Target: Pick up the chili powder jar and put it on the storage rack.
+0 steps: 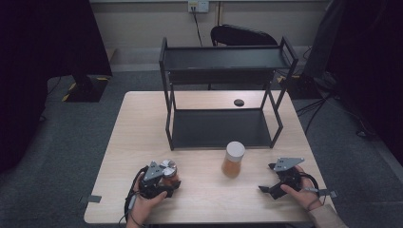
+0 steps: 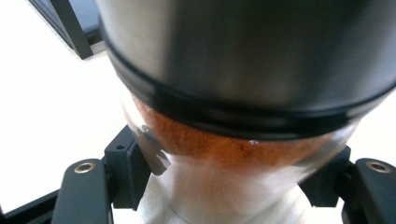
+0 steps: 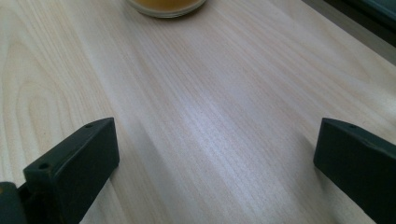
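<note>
My left gripper (image 1: pixel 164 176) clamps a steel-lidded jar (image 1: pixel 167 170) of reddish-brown powder at the near-left of the table (image 1: pixel 138 128), jaws pressed to both sides of its clear wall just under the lid (image 2: pixel 243 60). A second jar (image 1: pixel 233 159), white-lidded with orange contents, stands upright near the table's middle, just in front of the black rack (image 1: pixel 223 90). My right gripper (image 1: pixel 275 183) rests wide apart and holds nothing, well to that jar's right. Both shelves of the rack look bare, so I judge the shelving barely begun: one jar gripped, neither placed. No label or writing is readable on either jar.
</note>
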